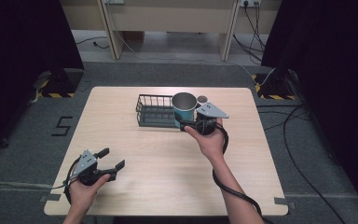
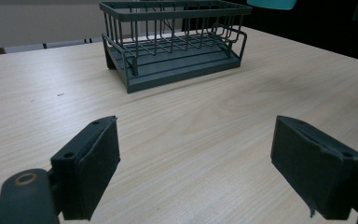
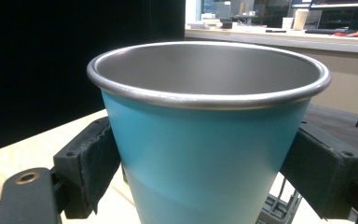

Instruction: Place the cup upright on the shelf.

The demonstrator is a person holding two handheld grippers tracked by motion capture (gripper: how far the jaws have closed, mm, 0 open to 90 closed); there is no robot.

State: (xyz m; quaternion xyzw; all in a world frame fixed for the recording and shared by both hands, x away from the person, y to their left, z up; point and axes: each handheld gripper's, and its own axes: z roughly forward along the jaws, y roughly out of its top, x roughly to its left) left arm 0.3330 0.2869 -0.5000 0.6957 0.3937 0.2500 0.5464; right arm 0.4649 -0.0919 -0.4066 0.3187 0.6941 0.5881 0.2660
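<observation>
Room: grey carpeted floor (image 1: 23, 154), dark curtains at both sides, pale wooden furniture along the far wall. A "5"-like mark in black tape lies on the floor to the left of the desk.

Desk (image 1: 168, 177): light wood grain, rectangular, rounded corners.

Rack (image 1: 154, 112): dark wire basket on a solid base, standing on the far half of the desk, long axis running left-right in the high view. In the left gripper view the rack (image 2: 172, 46) sits ahead of the jaws, well apart from them.

Cup (image 1: 184, 109): teal outside, bare metal inside, rolled metal rim. Upright, mouth up, long axis vertical, wider at the rim than lower down. It is at the right end of the rack, just beside or over it; whether it touches the rack cannot be told. No brand, label or writing is readable on the cup (image 3: 205, 140).

Right gripper (image 1: 191, 125): at the rack's right end, jaws closed on the cup's wall from two opposite sides, pads pressing the teal surface in the right gripper view.

Left gripper (image 1: 109, 158): near the front left corner of the desk, well apart from the rack, jaws spread wide with bare desk between them.

Small dark round object (image 1: 202, 98): on the desk just behind the rack's right end; too small to identify.
</observation>
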